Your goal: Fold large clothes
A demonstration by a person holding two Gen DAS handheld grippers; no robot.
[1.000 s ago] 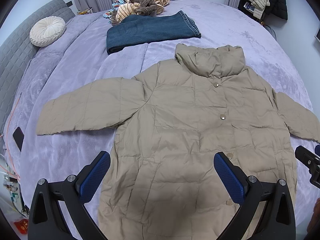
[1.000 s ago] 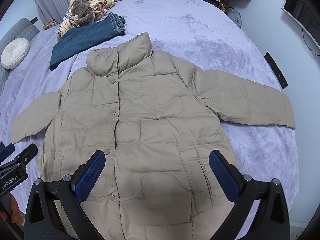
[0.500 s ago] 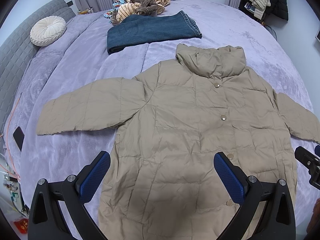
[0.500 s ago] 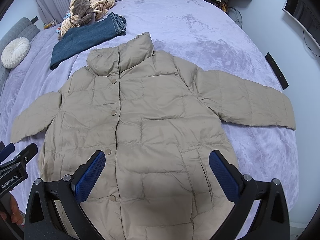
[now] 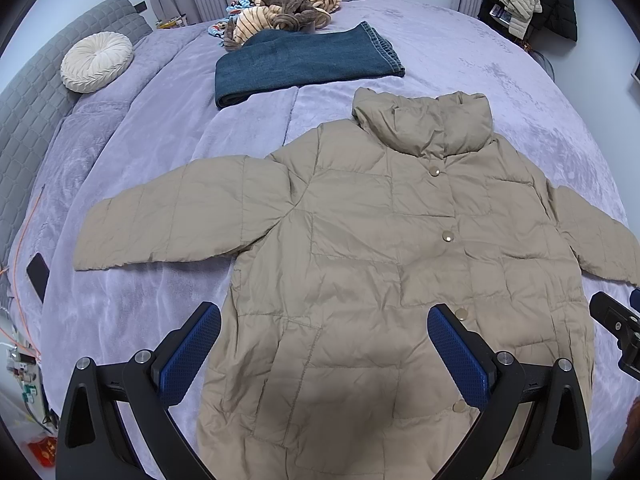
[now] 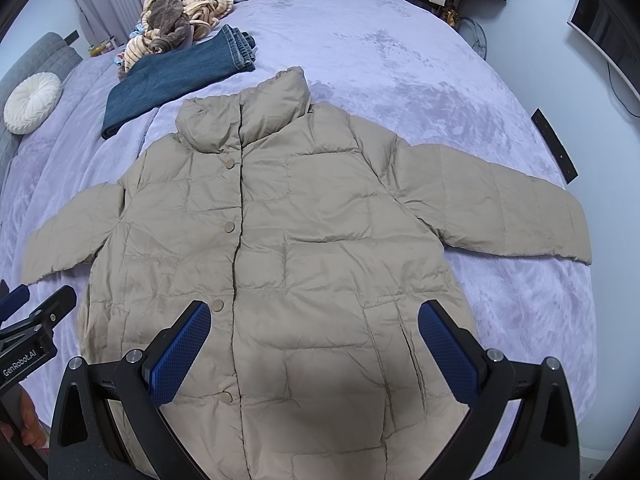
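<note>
A beige quilted puffer jacket [image 5: 380, 248] lies flat, front up and snapped shut, on the purple bed, collar away from me and both sleeves spread out. It also shows in the right wrist view [image 6: 304, 248]. My left gripper [image 5: 324, 320] is open and empty, hovering above the jacket's lower left hem. My right gripper [image 6: 314, 318] is open and empty, hovering above the lower right hem. The left gripper's body shows at the left edge of the right wrist view [image 6: 32, 320].
Folded blue jeans [image 5: 304, 64] lie beyond the collar, with a heap of striped and brown clothes [image 5: 288, 0] behind. A round white cushion [image 5: 96, 62] sits at the grey headboard. A phone [image 5: 38, 276] lies near the left bed edge. A wall is close on the right.
</note>
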